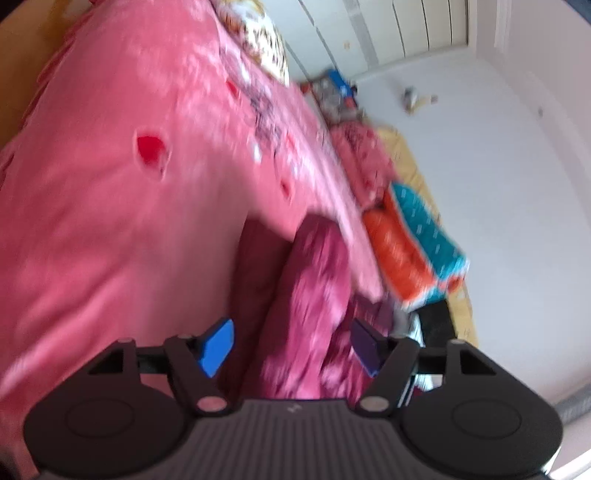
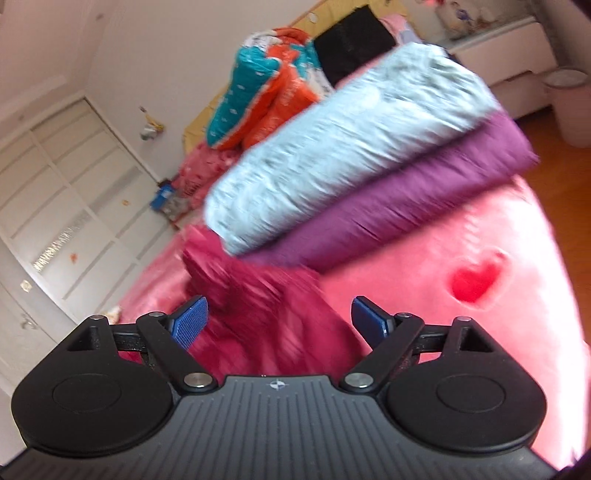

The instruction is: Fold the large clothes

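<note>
In the left wrist view, the left gripper [image 1: 290, 345] has its fingers [image 1: 218, 347] spread, pressing on nothing. Between and just beyond them lies the dark red garment [image 1: 310, 280], bunched in soft folds on the pink bedspread [image 1: 110, 221]. The bedspread fills the left and far part of the view, broad and mostly bare, with a red heart patch [image 1: 149, 149] sunk into it. To the right, near the bed's edge, sits an orange and teal bundle [image 1: 413, 240], with a pink patterned bundle [image 1: 362, 158] farther off. Beyond that edge a pale wall [image 1: 498, 184] rises, and white wardrobe doors [image 1: 406, 26] close the far end. The picture is blurred.

In the right wrist view, the right gripper [image 2: 277, 321] also has its fingers [image 2: 190, 325] wide apart, with nothing pinched. The dark red garment [image 2: 258, 295] lies crumpled between and just ahead of them. Just beyond it is a stack of folded clothes: a light grey piece [image 2: 332, 147] resting on a purple piece [image 2: 406, 199], the purple one's near edge touching the garment. To the right the pink bedspread [image 2: 424, 295] lies bare up to its rounded edge, with a red heart patch [image 2: 476, 277]. Past the edge, wooden floor [image 2: 561, 155] shows. The orange and teal bundle [image 2: 266, 81] sits far behind the stack, and white wardrobe doors [image 2: 74, 206] stand to the left.
</note>
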